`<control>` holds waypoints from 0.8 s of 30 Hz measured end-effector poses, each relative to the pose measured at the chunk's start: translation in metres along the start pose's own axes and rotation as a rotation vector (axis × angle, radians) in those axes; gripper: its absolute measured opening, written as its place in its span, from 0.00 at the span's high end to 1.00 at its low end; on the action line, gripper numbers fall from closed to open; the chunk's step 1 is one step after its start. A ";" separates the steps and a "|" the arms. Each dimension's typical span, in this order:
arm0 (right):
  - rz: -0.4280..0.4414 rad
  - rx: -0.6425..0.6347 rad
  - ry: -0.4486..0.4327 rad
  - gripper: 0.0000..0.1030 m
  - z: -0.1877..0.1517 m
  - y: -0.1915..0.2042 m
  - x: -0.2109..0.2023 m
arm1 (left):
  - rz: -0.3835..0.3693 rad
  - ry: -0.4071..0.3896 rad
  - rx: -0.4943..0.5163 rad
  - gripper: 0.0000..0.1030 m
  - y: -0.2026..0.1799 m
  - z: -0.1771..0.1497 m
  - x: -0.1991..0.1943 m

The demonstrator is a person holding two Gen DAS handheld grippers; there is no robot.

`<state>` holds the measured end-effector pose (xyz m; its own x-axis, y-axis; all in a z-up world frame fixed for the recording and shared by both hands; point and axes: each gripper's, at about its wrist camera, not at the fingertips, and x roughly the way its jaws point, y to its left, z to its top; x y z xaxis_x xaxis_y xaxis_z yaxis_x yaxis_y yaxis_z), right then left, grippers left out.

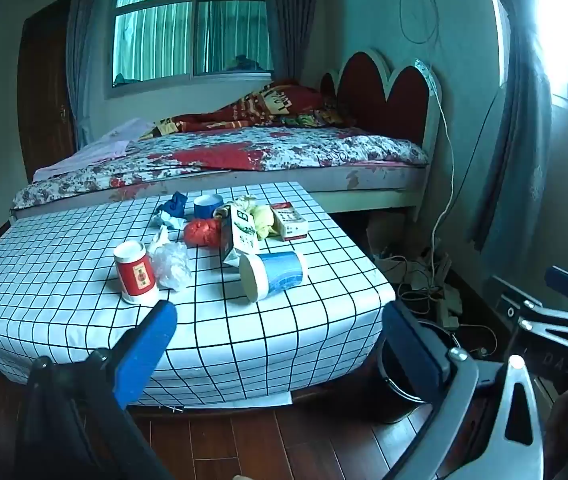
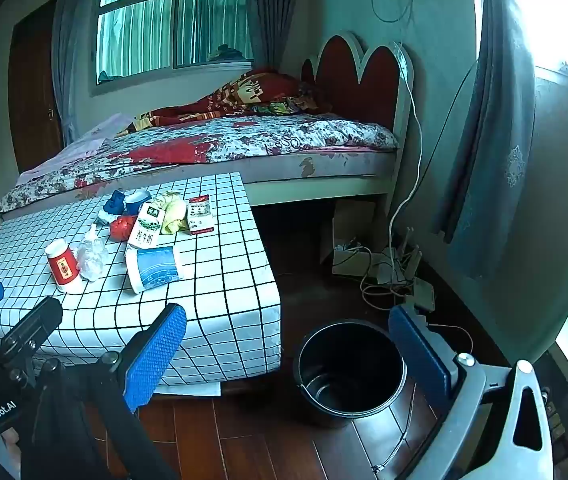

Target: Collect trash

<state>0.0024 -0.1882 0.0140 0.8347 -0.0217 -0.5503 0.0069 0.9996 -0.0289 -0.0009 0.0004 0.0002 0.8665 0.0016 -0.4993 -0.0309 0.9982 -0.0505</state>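
You have not started collecting yet, as far as I can judge: the bin (image 2: 350,372) looks empty and all the trash sits on the table (image 1: 284,340).

Your left gripper (image 1: 280,344) stands wide with nothing between its fingers; the same goes for your right gripper (image 2: 288,356). Ahead of the left fingers and nearest them are the red cup (image 1: 135,272), upright, and the blue cup (image 1: 274,274), lying on its side. Between them is a clear plastic wad (image 1: 172,264). Beyond those lie the milk carton (image 1: 241,236), a red wad (image 1: 203,233), a yellow wad (image 1: 264,220), a small box (image 1: 290,220), a blue rag (image 1: 174,206) and a blue pot (image 1: 208,205).

The bin stands on the floor between the right fingers, just beside the right one, and close to the table's corner.

From the left wrist the bin is mostly hidden behind the right finger. The pile's far items overlap, so you cannot tell whether smaller scraps lie under them. The bin's bottom is dark; a small scrap there would not show.
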 end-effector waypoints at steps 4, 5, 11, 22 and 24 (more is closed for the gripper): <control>0.000 0.000 -0.003 0.01 0.000 -0.001 -0.001 | 0.007 0.014 0.013 0.01 -0.002 0.001 0.000; -0.001 -0.002 -0.004 0.01 -0.001 -0.001 -0.001 | 0.007 0.013 0.012 0.01 -0.002 0.001 0.000; 0.002 0.004 -0.002 0.01 -0.002 -0.001 -0.001 | 0.013 0.014 0.020 0.01 -0.004 -0.002 -0.002; 0.005 0.000 0.001 0.01 -0.005 -0.002 -0.002 | 0.010 0.017 0.013 0.01 0.000 -0.004 0.001; 0.003 0.003 0.003 0.01 -0.005 0.000 -0.003 | 0.009 0.015 0.012 0.01 0.001 -0.004 0.000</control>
<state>-0.0023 -0.1886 0.0117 0.8331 -0.0183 -0.5529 0.0060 0.9997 -0.0241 -0.0026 0.0011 -0.0037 0.8588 0.0098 -0.5122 -0.0325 0.9988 -0.0353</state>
